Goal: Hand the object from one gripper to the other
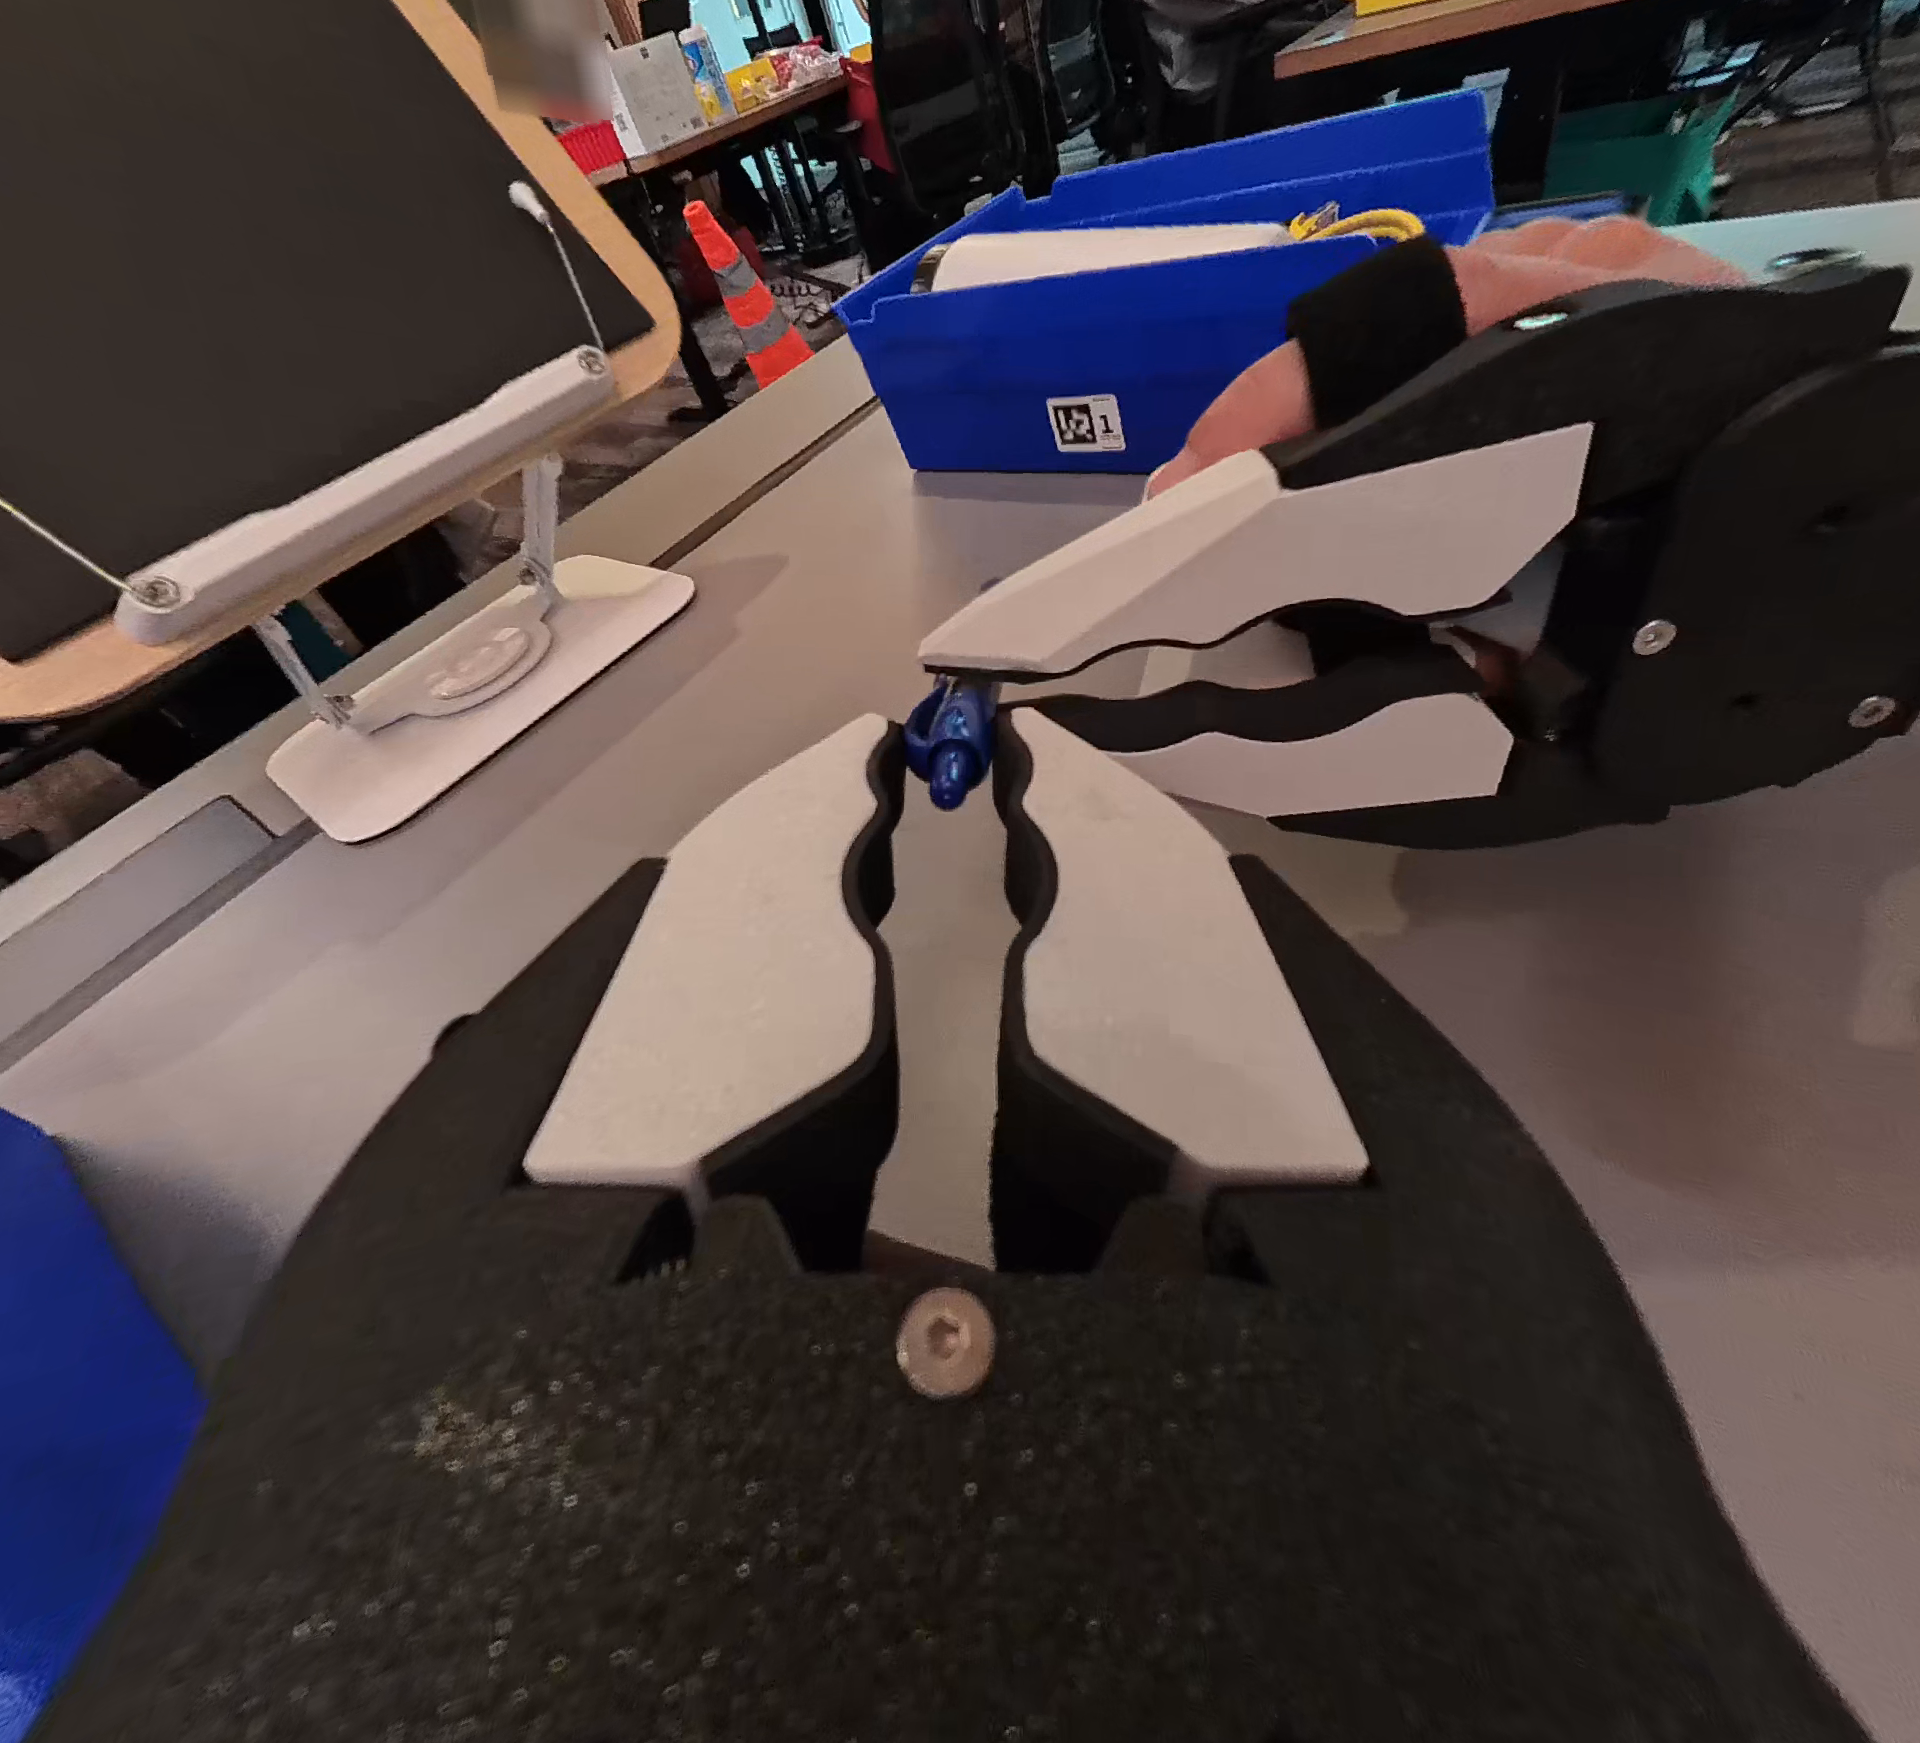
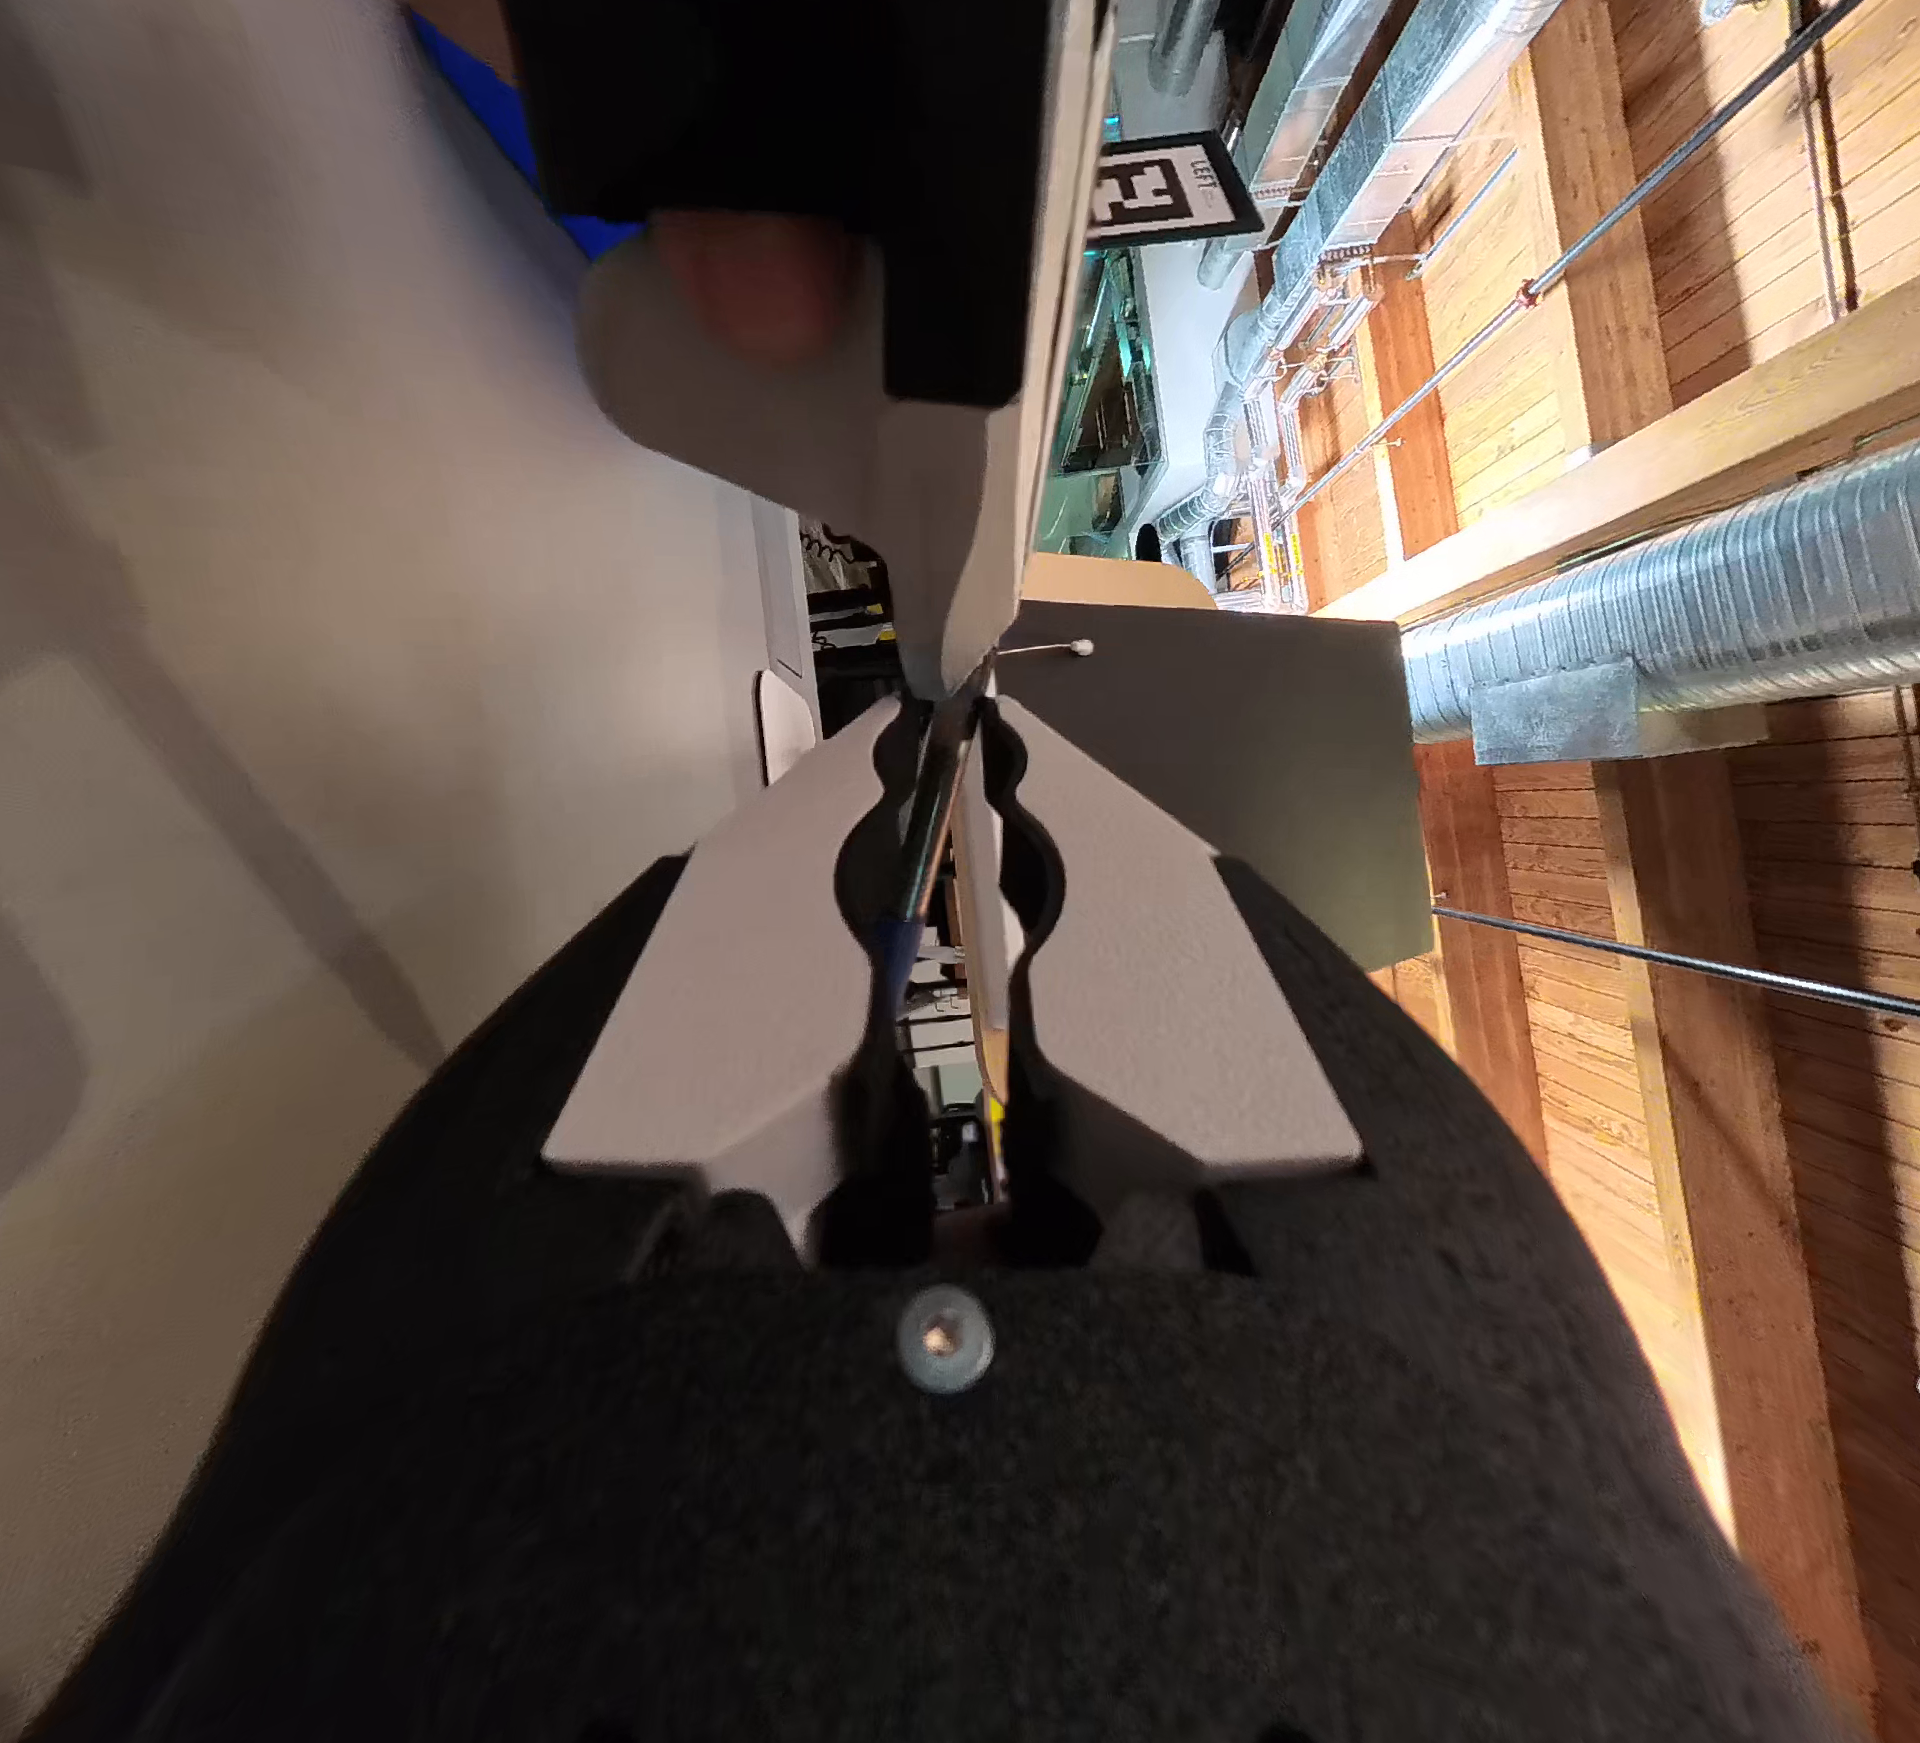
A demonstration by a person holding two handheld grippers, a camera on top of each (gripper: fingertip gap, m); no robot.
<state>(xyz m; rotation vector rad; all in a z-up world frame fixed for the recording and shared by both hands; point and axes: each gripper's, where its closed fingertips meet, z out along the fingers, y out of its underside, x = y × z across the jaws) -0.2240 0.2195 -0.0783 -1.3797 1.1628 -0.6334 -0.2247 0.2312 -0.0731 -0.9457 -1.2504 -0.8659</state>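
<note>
Blue pen (image 1: 948, 743): light, stiff, smooth barrel, probably slippery; best taken mid-barrel. Held in air above grey table (image 1: 831, 498). Left gripper (image 1: 945, 737) fingers pinch capped end; right gripper (image 2: 940, 706) fingers press barrel (image 2: 930, 846).

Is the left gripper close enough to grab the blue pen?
Probably yes. The blue pen already sits between the left gripper fingertips, nothing blocking it. The right gripper pinches its other end, so whether the left one is squeezing yet is unclear.
</note>
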